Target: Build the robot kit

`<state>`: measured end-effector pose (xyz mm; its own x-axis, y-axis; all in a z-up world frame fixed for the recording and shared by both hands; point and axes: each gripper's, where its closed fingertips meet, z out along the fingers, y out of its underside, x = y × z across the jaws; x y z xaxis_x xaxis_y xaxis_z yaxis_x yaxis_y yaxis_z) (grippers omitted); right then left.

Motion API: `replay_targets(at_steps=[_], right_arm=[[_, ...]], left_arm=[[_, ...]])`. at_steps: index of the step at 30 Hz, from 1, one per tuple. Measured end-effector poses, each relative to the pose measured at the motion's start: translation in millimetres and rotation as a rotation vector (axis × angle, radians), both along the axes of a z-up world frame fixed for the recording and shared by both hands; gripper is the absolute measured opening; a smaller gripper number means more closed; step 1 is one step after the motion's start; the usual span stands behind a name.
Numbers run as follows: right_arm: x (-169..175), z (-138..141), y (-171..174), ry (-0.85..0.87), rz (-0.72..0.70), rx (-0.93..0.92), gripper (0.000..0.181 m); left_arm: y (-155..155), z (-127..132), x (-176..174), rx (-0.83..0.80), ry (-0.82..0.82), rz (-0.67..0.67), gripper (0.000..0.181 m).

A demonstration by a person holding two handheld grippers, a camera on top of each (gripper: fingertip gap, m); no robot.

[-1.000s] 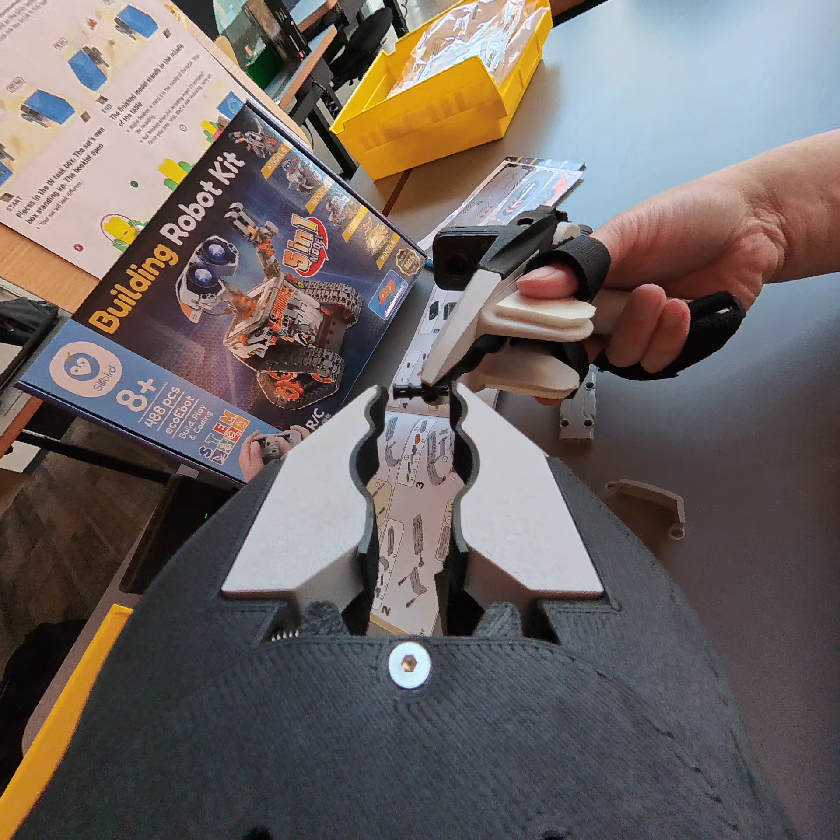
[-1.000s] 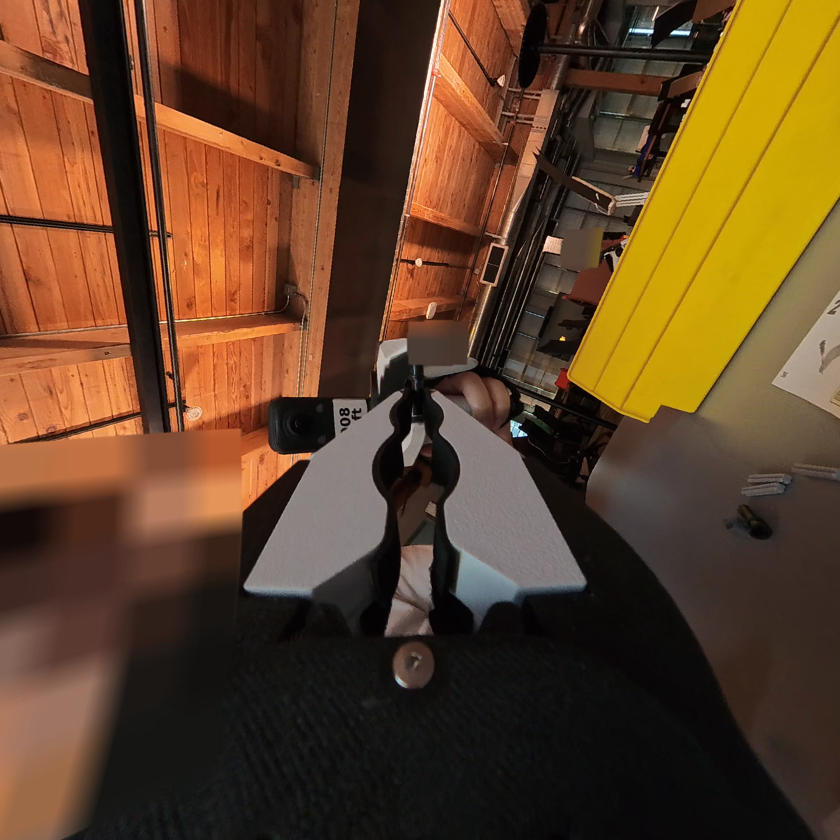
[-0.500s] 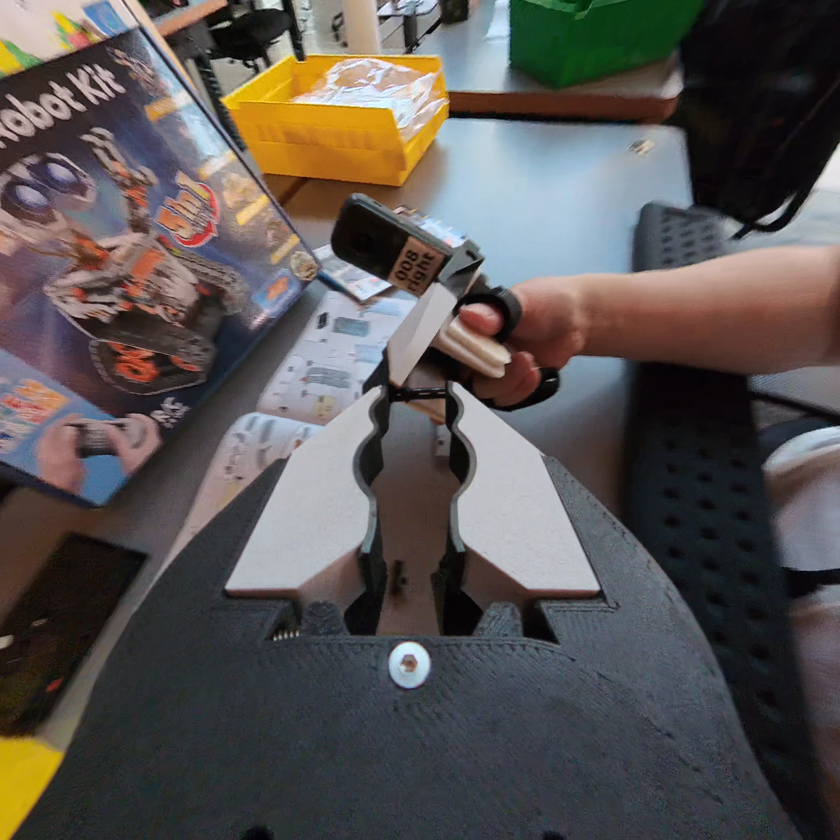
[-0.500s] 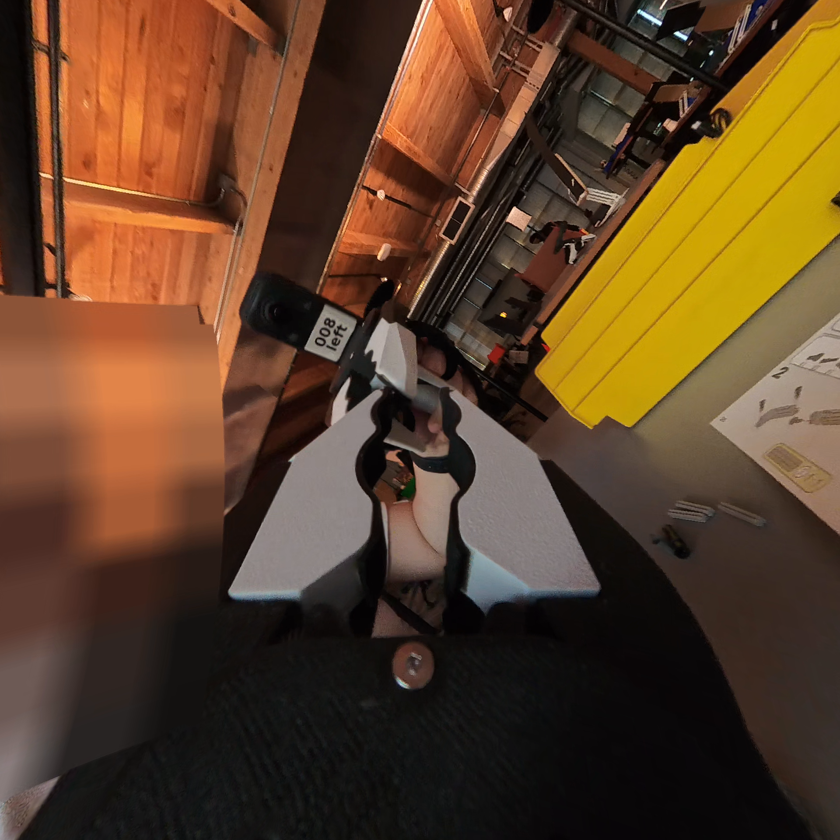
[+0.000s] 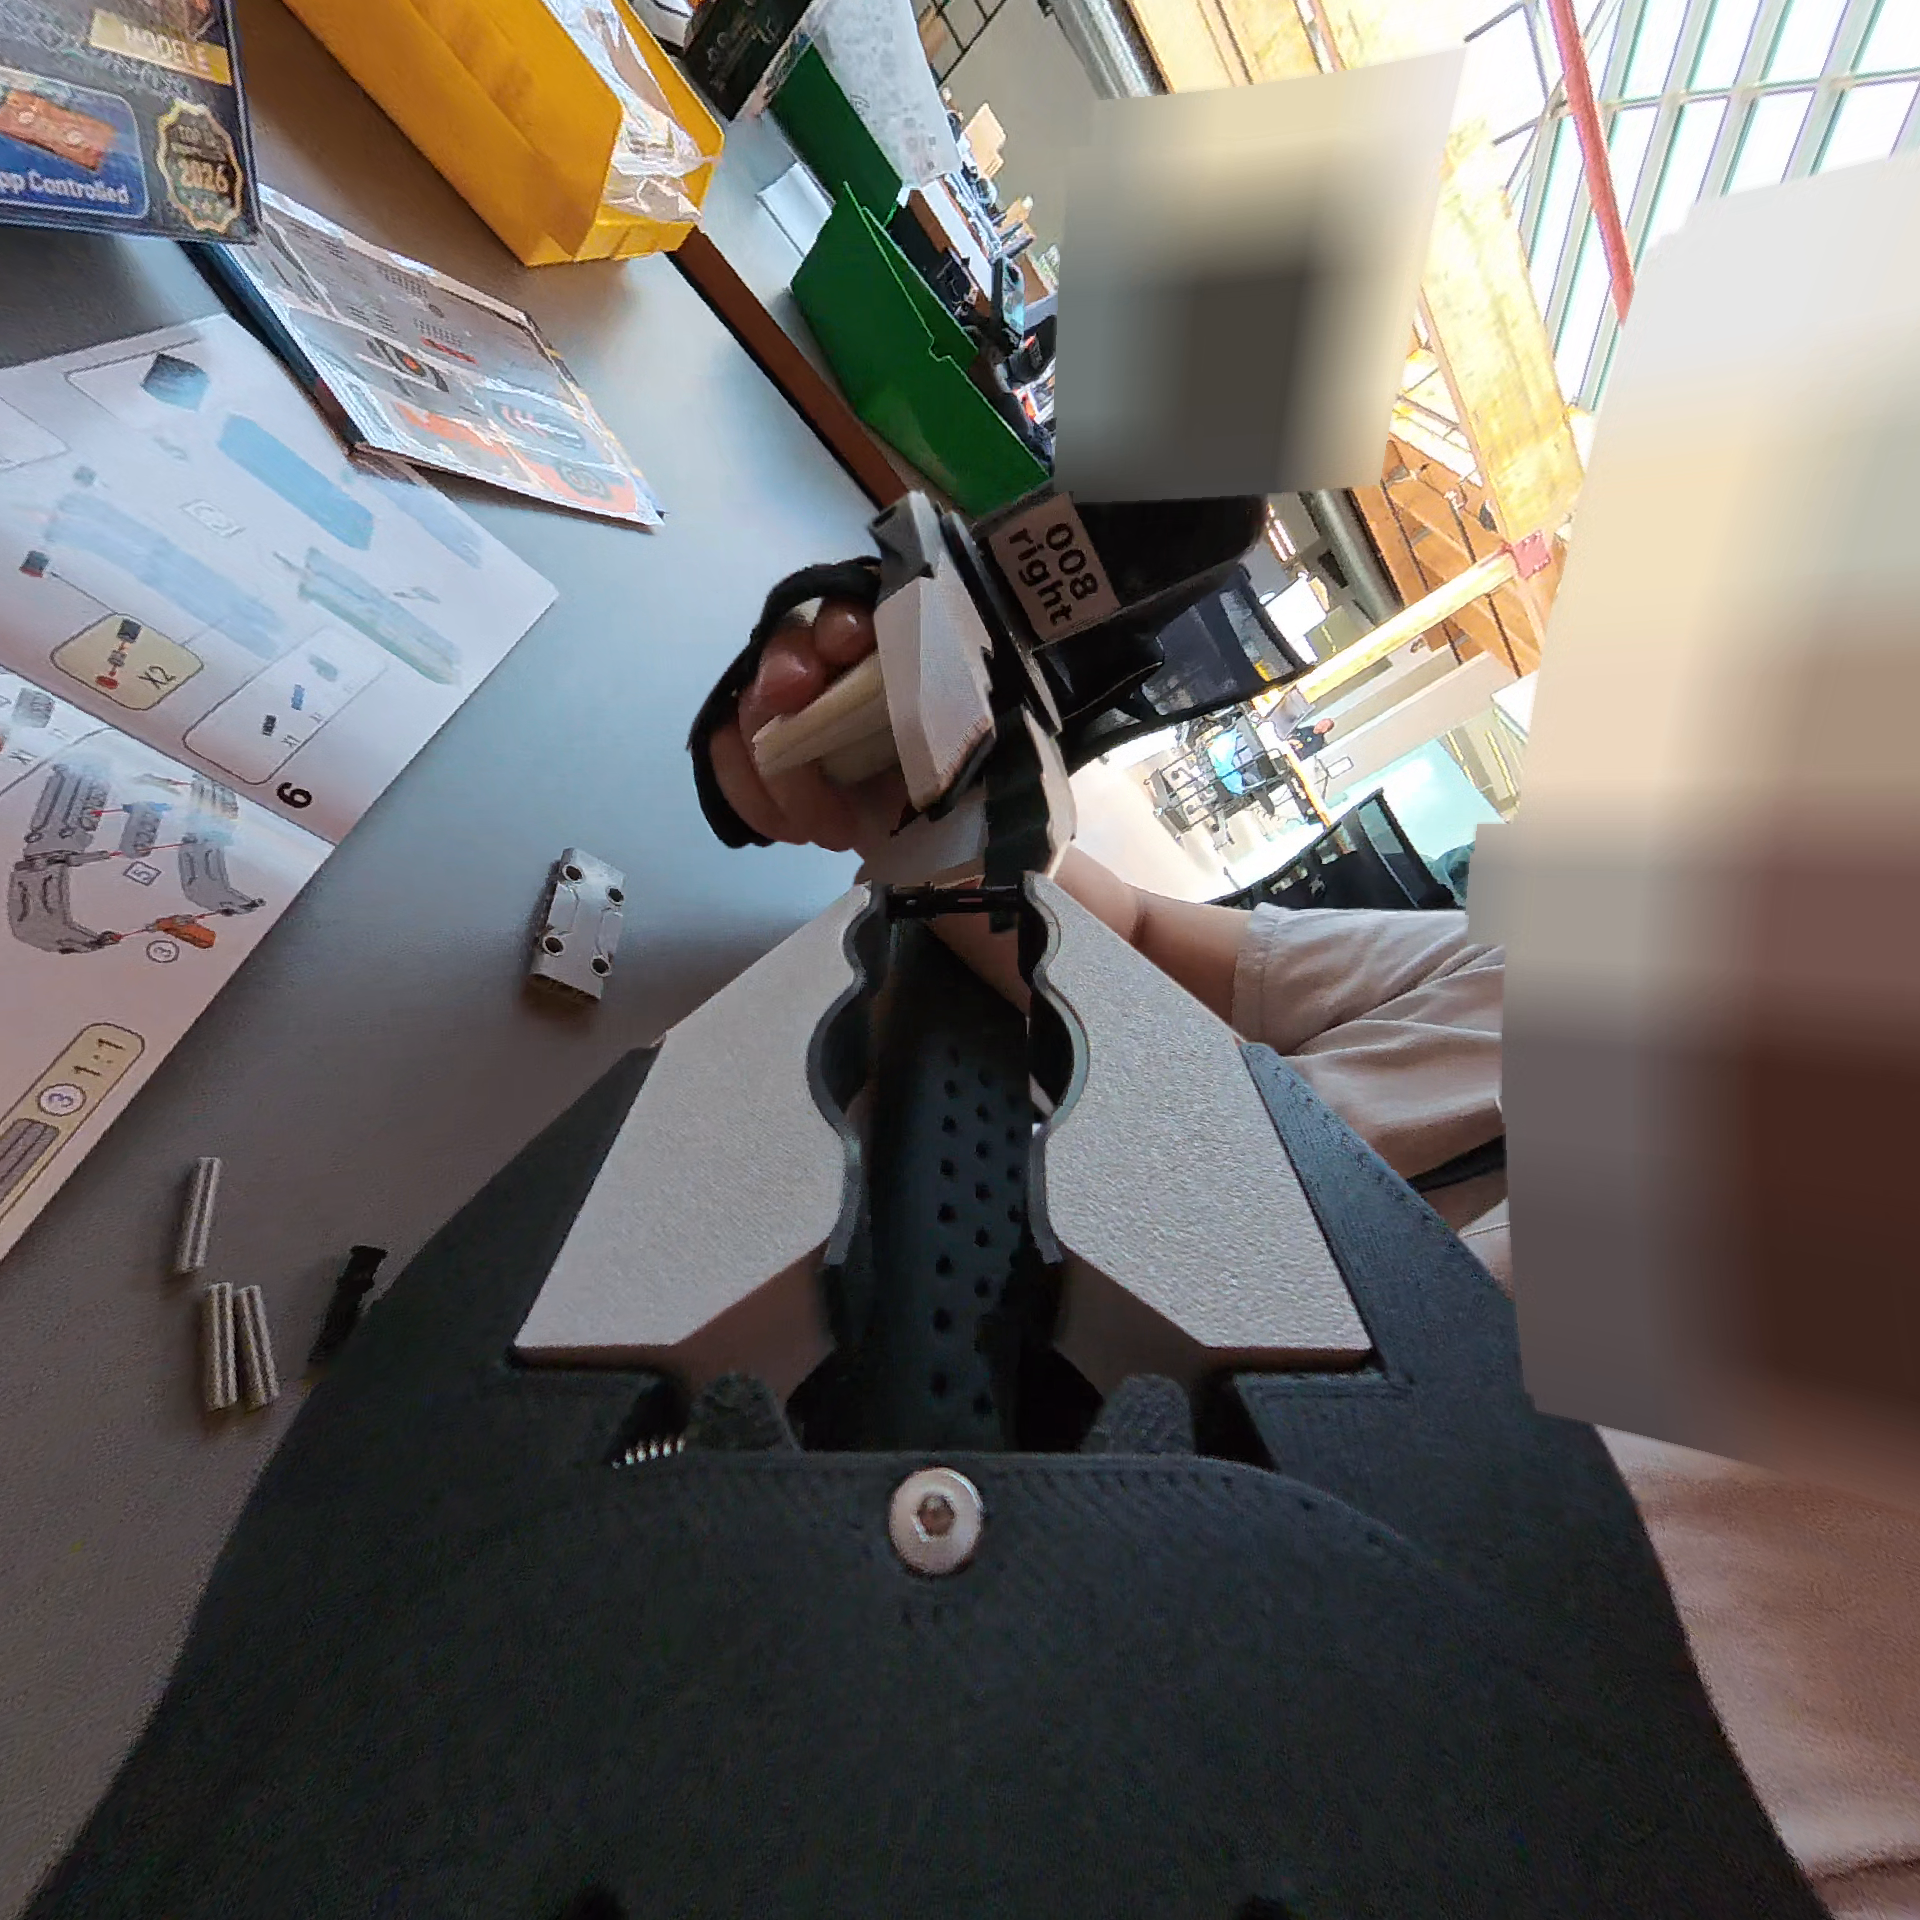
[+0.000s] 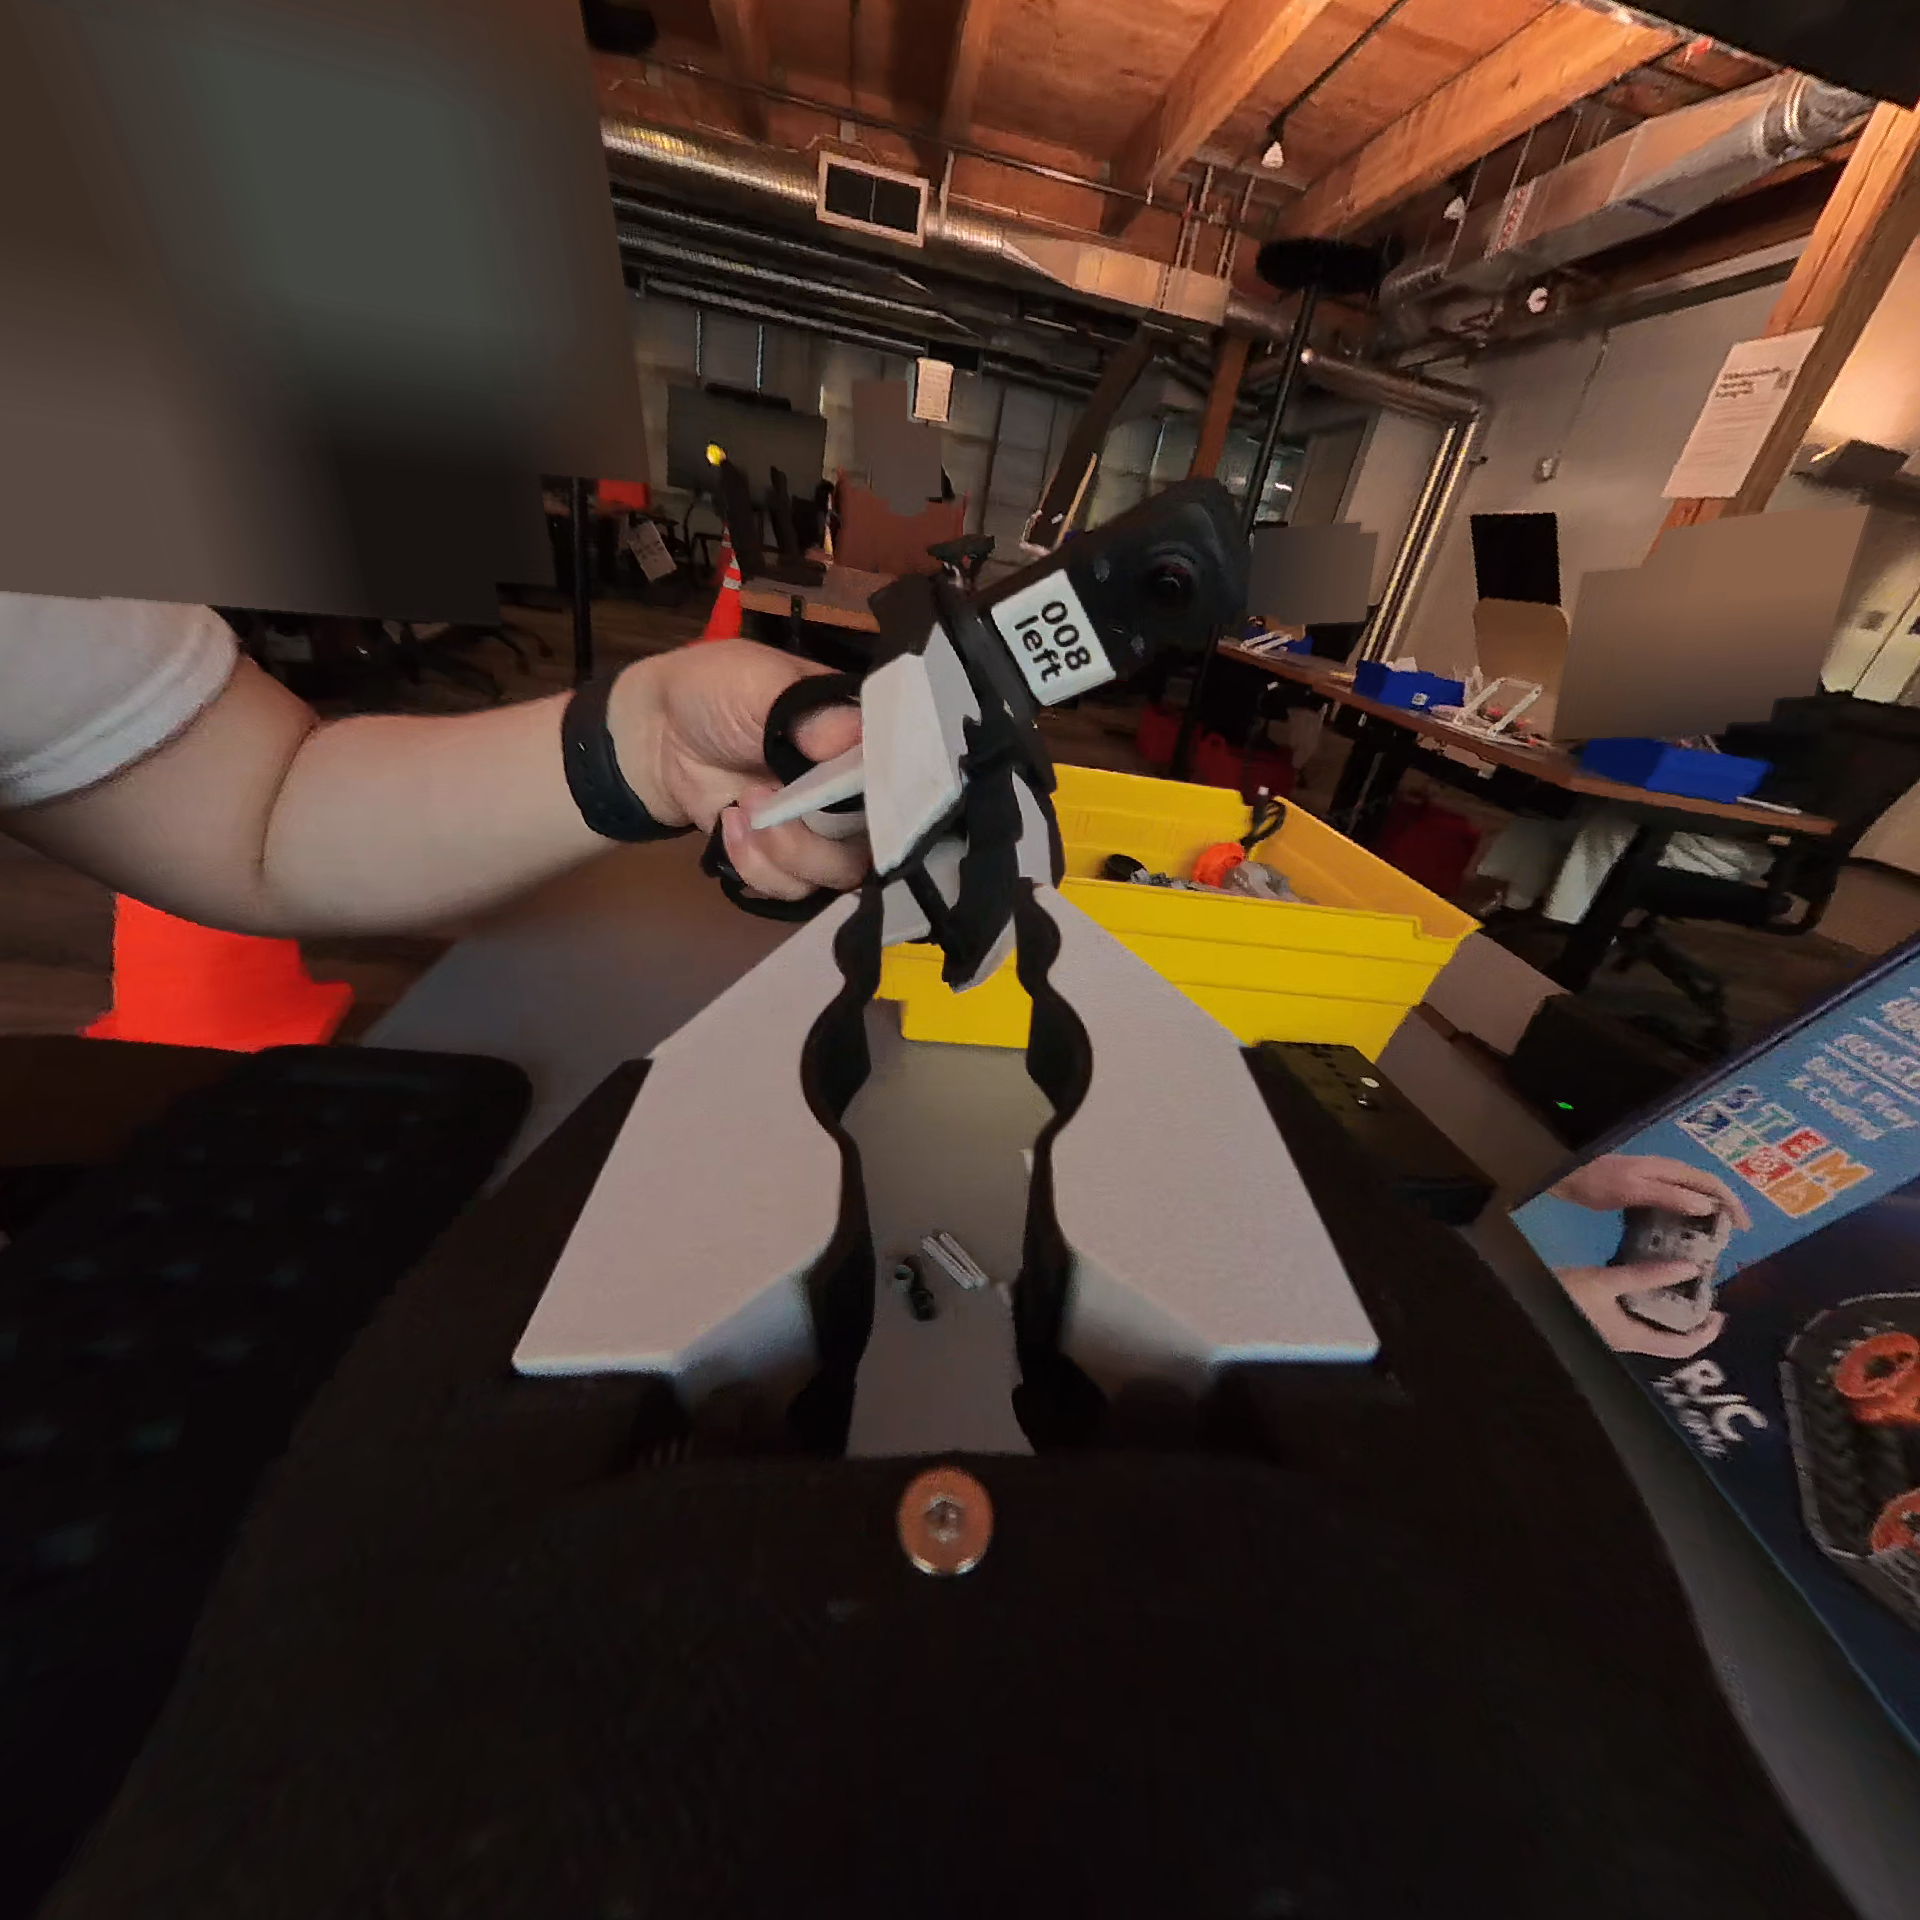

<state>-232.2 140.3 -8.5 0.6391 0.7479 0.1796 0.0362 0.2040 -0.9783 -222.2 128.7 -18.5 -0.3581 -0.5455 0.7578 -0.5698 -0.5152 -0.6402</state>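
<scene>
My left gripper (image 5: 961, 899) is shut on a thin black pin (image 5: 951, 900) that spans the gap between its fingertips. It is held up off the grey table (image 5: 623, 644). My right gripper (image 6: 951, 914) faces it tip to tip, with its jaws partly apart on either side of the left gripper's tips (image 6: 971, 956). The right gripper also shows in the left wrist view (image 5: 997, 852), held by a hand and pointing down at the pin. I cannot see the pin in the right wrist view.
A grey block (image 5: 575, 940), small grey pins (image 5: 234, 1345) and a black pin (image 5: 348, 1299) lie on the table beside instruction sheets (image 5: 260, 582). Around them are a blue kit box (image 6: 1766, 1299), a yellow bin (image 6: 1195, 935), a green bin (image 5: 904, 353) and a black perforated seat (image 6: 260, 1143). Only a small space, under 4 cm, lies between the two pairs of fingers.
Both grippers have lifted and swung round together, still tip to tip. The left kept the black pin. The right jaws went from nearly shut to partly apart.
</scene>
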Motion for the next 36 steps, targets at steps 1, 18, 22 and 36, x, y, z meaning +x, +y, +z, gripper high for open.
replay_targets(at_steps=[1, 18, 22, 36], right_arm=[[1.1, -1.3, 0.8, -0.052, -0.032, 0.030, 0.022], [28.8, -9.9, 24.1, -0.401, -0.411, 0.162, 0.005], [28.1, -14.4, 24.6, -0.449, -0.421, 0.166, 0.004], [27.6, -21.1, 29.1, -0.246, -0.306, -0.030, 0.016]], left_arm=[[0.1, 0.9, 0.1, -0.015, -0.004, 0.000, 0.023], [23.0, -1.8, 9.9, 0.608, -0.027, 0.268, 0.024], [26.5, -7.5, 21.9, 0.792, -0.015, 0.326, 0.015], [35.1, -13.4, 27.2, 0.970, -0.027, 0.376, 0.003]])
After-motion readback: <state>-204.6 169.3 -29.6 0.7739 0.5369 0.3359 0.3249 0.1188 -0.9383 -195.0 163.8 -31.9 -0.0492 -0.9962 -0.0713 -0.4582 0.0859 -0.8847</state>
